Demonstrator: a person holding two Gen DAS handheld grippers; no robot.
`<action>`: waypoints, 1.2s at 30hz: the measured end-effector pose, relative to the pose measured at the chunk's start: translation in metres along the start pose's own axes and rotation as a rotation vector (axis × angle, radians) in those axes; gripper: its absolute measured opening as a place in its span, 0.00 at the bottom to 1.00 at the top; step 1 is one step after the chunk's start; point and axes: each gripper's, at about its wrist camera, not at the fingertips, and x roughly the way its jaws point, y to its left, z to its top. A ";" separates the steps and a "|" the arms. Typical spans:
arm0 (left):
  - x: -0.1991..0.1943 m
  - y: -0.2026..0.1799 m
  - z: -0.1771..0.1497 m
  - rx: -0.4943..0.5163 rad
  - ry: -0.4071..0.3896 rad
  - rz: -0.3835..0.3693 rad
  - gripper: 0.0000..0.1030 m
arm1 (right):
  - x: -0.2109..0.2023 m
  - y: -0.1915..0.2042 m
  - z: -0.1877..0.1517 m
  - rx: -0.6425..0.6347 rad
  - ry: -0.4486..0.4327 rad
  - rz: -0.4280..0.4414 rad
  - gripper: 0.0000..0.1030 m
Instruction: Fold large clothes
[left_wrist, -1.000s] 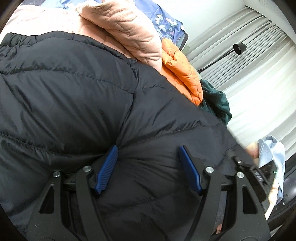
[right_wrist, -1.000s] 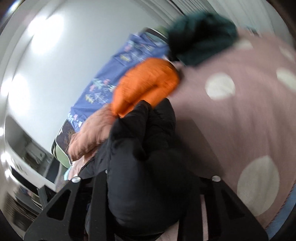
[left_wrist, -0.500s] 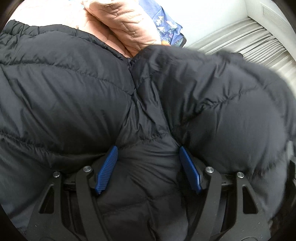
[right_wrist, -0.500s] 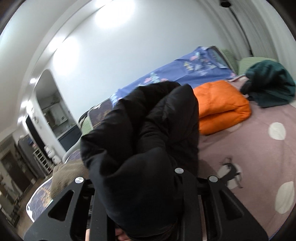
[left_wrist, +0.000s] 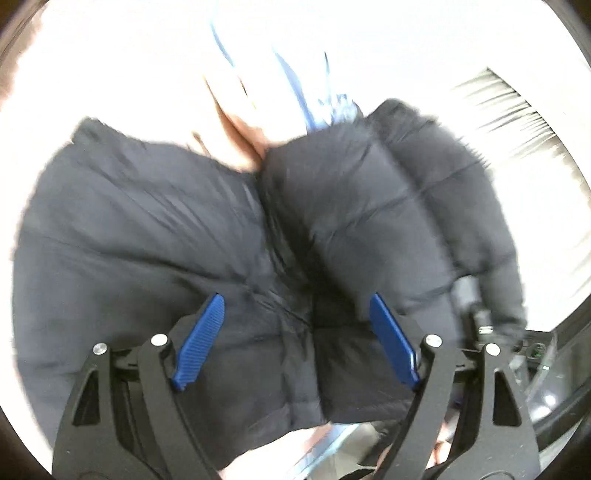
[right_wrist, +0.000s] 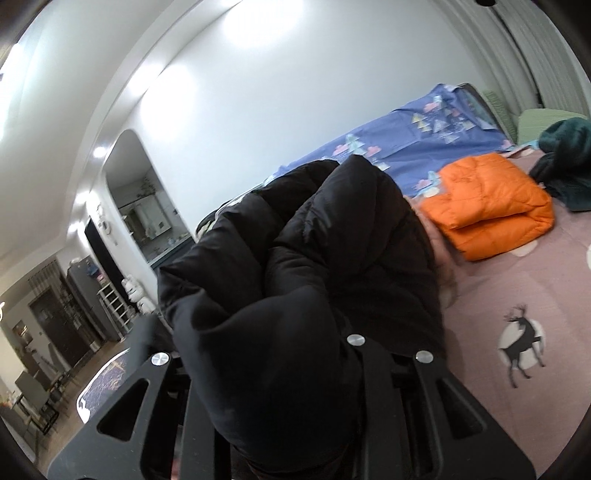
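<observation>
A black puffer jacket fills the left wrist view, folded into two bulging halves and lifted up. My left gripper has its blue pads spread wide, with jacket fabric bunched between them; the pads do not pinch it. In the right wrist view the same black jacket is bunched over my right gripper, which is shut on it; its fingertips are hidden under the fabric. The right gripper also shows at the right edge of the left wrist view, under the jacket.
A folded orange puffer jacket and a dark green garment lie on the pink dotted bedspread. A blue patterned sheet lies behind. White curtains hang to the right. A room with shelves opens at left.
Both grippers have lifted the black jacket off the bed. The right half has swung over toward the left half. The left view is now blurred and overexposed.
</observation>
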 end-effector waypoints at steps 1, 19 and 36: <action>-0.014 -0.001 0.002 0.013 -0.027 0.032 0.81 | 0.005 0.005 -0.003 -0.010 0.010 0.008 0.23; -0.130 0.004 -0.008 0.034 -0.176 0.182 0.84 | 0.088 0.076 -0.110 -0.281 0.363 0.077 0.79; -0.018 -0.109 0.031 0.288 -0.092 0.283 0.39 | 0.010 0.040 -0.108 -0.157 0.464 0.391 0.86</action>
